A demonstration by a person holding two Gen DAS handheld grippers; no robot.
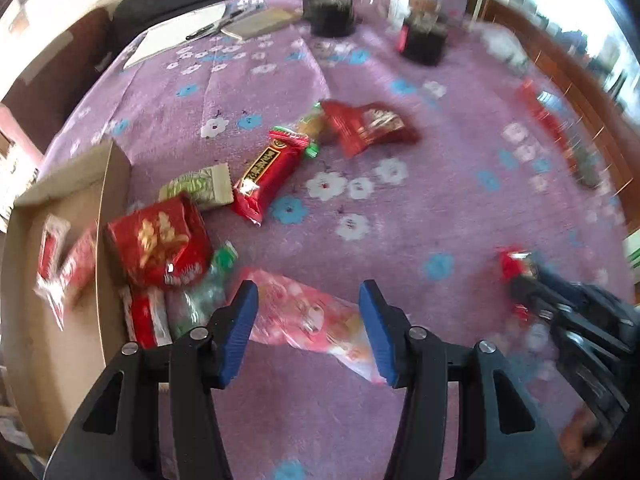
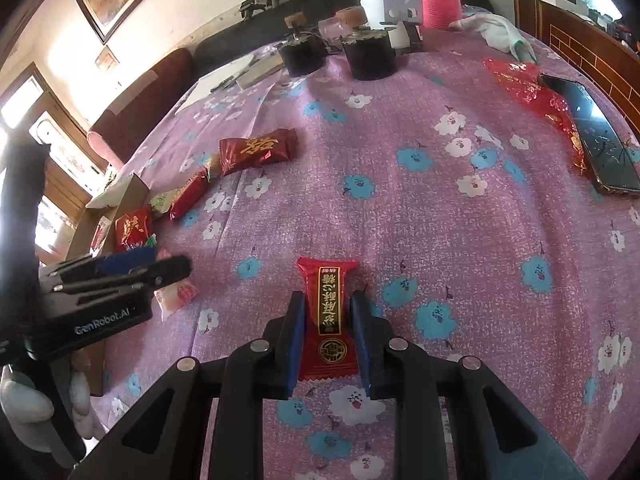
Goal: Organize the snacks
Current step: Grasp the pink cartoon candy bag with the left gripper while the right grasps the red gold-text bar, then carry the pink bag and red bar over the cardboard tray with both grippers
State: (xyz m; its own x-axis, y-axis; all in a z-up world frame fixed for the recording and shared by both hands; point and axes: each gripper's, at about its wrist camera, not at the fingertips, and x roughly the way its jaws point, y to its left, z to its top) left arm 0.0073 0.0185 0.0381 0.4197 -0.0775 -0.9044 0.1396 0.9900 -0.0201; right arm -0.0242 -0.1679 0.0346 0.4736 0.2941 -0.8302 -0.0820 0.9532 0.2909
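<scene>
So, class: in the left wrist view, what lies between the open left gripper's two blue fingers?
A pink snack packet lies on the purple cloth between the left gripper fingers, in the left wrist view; contact cannot be told.

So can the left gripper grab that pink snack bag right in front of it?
Probably yes. The left gripper is open, with the pink snack bag lying flat on the tablecloth between its fingers. Nothing covers the bag, though the picture is blurry.
</scene>
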